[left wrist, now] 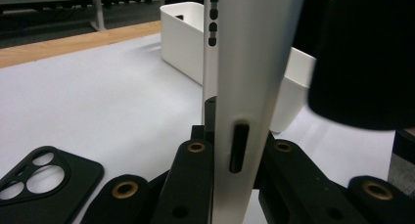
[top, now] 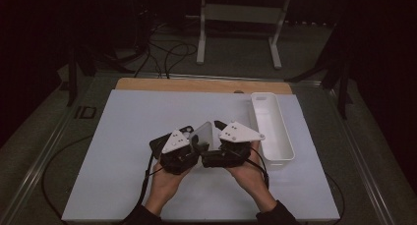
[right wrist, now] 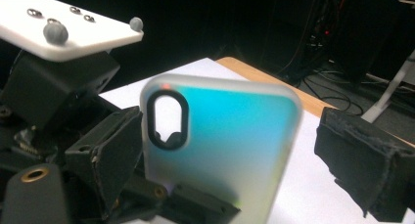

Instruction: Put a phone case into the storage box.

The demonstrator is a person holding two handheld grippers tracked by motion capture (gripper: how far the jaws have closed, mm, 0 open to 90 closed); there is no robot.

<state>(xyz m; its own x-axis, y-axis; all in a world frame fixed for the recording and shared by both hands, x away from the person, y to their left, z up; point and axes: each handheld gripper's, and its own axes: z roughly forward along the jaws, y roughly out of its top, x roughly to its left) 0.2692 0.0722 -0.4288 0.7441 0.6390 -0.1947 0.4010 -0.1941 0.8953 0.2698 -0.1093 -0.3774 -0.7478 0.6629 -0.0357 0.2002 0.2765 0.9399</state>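
Observation:
A frosted translucent phone case [top: 203, 131] stands upright over the middle of the white mat [top: 123, 136]. My left gripper [top: 195, 140] is shut on it. In the left gripper view the case [left wrist: 244, 62] is seen edge-on, clamped between the jaws of the left gripper [left wrist: 236, 158]. My right gripper [top: 216, 131] is close against it from the right and open. In the right gripper view the case [right wrist: 220, 141] shows its oval camera cutout, and the right gripper's padded finger [right wrist: 362, 160] stands apart from its edge. A black phone case [left wrist: 44, 177] lies flat on the mat beside the left gripper.
A long white bin [top: 273, 131] stands along the mat's right side, close behind the right hand. A wooden table edge [top: 196, 85] runs along the back. Cables and a white stand's legs [top: 238, 33] are on the floor beyond.

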